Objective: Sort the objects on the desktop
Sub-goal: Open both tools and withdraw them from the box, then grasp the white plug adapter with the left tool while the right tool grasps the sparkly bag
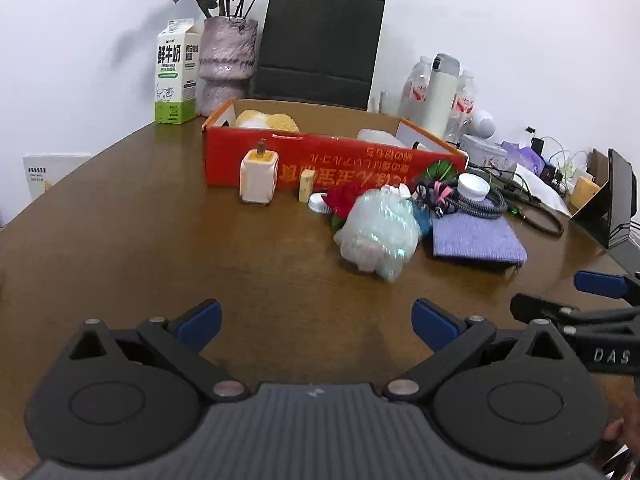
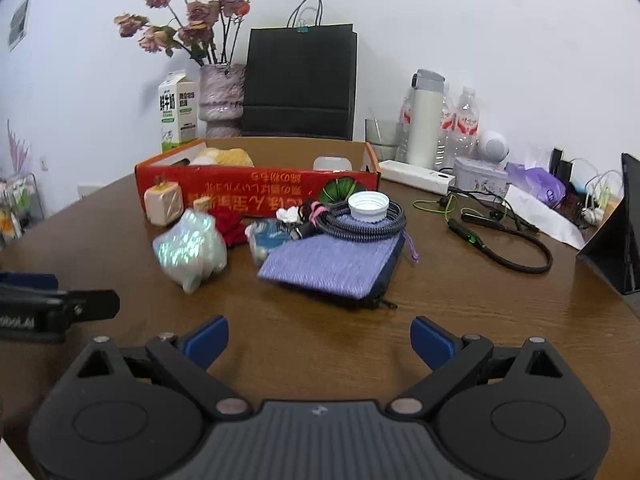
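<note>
A red open box (image 1: 332, 168) (image 2: 256, 186) lies at the back of the brown table, with yellowish items inside. In front of it sit a cream charger cube (image 1: 258, 176) (image 2: 163, 204), a small stamp (image 1: 306, 187), a shiny plastic bundle (image 1: 378, 232) (image 2: 190, 250), a red item (image 2: 232, 226), a purple pouch (image 1: 476, 240) (image 2: 336, 264), a coiled cable (image 2: 368, 226) and a white cap (image 1: 473, 187) (image 2: 368, 207). My left gripper (image 1: 316, 322) is open over bare table, short of the bundle. My right gripper (image 2: 319, 340) is open in front of the pouch, holding nothing.
At the back stand a milk carton (image 1: 176, 76), a vase of dried flowers (image 1: 228, 68), a black paper bag (image 1: 320, 46) and bottles with a white flask (image 2: 426, 120). Earphones (image 2: 492, 236), a power strip (image 2: 416, 176) and a dark stand (image 2: 624, 240) lie at right.
</note>
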Action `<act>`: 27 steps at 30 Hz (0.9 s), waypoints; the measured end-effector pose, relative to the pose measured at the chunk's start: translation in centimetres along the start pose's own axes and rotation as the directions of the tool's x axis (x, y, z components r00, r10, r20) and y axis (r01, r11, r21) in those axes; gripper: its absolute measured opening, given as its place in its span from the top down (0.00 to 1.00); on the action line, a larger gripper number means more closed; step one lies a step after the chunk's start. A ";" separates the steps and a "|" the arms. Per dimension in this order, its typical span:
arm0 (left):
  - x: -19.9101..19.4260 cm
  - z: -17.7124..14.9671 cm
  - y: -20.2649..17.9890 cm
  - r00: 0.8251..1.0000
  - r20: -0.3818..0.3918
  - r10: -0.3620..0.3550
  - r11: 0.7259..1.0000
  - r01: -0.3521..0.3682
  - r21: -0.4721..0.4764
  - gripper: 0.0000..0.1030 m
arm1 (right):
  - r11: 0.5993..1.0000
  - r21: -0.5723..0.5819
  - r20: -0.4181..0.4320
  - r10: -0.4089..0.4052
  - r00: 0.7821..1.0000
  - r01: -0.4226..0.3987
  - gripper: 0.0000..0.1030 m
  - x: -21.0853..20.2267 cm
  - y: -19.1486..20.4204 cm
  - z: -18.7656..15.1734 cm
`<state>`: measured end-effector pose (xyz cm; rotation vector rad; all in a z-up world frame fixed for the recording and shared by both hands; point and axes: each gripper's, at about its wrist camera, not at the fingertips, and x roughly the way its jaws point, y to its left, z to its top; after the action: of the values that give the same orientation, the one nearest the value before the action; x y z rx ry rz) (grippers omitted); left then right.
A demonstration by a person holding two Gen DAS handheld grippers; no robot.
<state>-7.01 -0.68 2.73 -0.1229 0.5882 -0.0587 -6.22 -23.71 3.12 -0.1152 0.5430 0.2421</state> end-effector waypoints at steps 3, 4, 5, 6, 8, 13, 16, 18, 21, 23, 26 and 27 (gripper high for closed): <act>-0.5 -0.9 -0.8 0.999 0.030 -0.014 0.999 0.013 0.037 0.00 | 1.000 0.014 0.002 0.024 1.000 -0.024 0.05 -0.6 0.3 -0.7; -0.5 -1.0 -0.9 0.999 0.031 -0.021 0.999 0.020 0.037 0.00 | 0.999 0.015 0.012 0.035 0.999 -0.035 0.05 -0.9 0.4 -0.9; -0.7 -1.4 -0.8 0.999 0.030 -0.030 0.999 0.029 0.032 0.00 | 0.999 0.014 0.018 0.042 0.999 -0.042 0.04 -1.0 0.5 -0.9; -0.7 -1.5 -0.8 0.999 0.027 -0.032 0.999 0.031 0.024 0.00 | 0.999 0.010 0.016 0.044 0.999 -0.044 0.03 -0.8 0.5 -1.1; -0.6 -1.7 -0.7 0.999 0.029 -0.033 0.999 0.032 0.009 0.00 | 0.999 0.009 -0.011 0.042 0.999 -0.042 0.03 -0.3 0.6 -1.0; -0.2 -2.3 -0.4 1.000 0.012 0.011 1.000 -0.011 -0.015 0.00 | 0.997 0.031 -0.018 0.068 0.998 -0.067 0.03 -0.2 0.5 -1.1; 0.0 -2.4 -0.2 1.000 0.028 0.009 1.000 -0.009 -0.008 0.00 | 0.997 0.030 0.008 0.071 0.997 -0.071 0.03 -0.4 0.6 -1.4; 0.2 -2.3 -0.2 1.000 0.025 0.008 1.000 -0.008 -0.003 0.00 | 0.998 0.018 0.035 0.061 0.998 -0.062 0.03 -0.7 0.9 -1.6; 0.0 -2.4 -0.5 0.999 0.046 0.026 1.000 -0.027 0.014 0.00 | 0.999 -0.007 0.057 0.047 0.997 -0.046 0.03 -0.9 1.3 -1.7; 0.0 -2.5 -0.9 0.998 0.050 0.030 0.998 -0.032 0.049 0.00 | 0.999 -0.012 0.051 0.054 0.997 -0.053 0.03 -0.8 1.3 -1.6; 0.2 -2.3 -1.1 0.999 0.028 0.031 0.997 -0.032 0.067 0.00 | 0.998 0.010 0.027 0.059 0.998 -0.059 0.03 -0.4 1.1 -1.3; 0.3 -2.2 -1.0 1.000 0.015 0.027 0.998 -0.028 0.061 0.00 | 0.998 0.018 0.013 0.058 0.998 -0.058 0.03 -0.3 0.9 -1.2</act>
<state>-8.05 -1.93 0.91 -0.0555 0.5733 -0.0495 -7.27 -23.05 2.23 -0.0801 0.5365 0.2941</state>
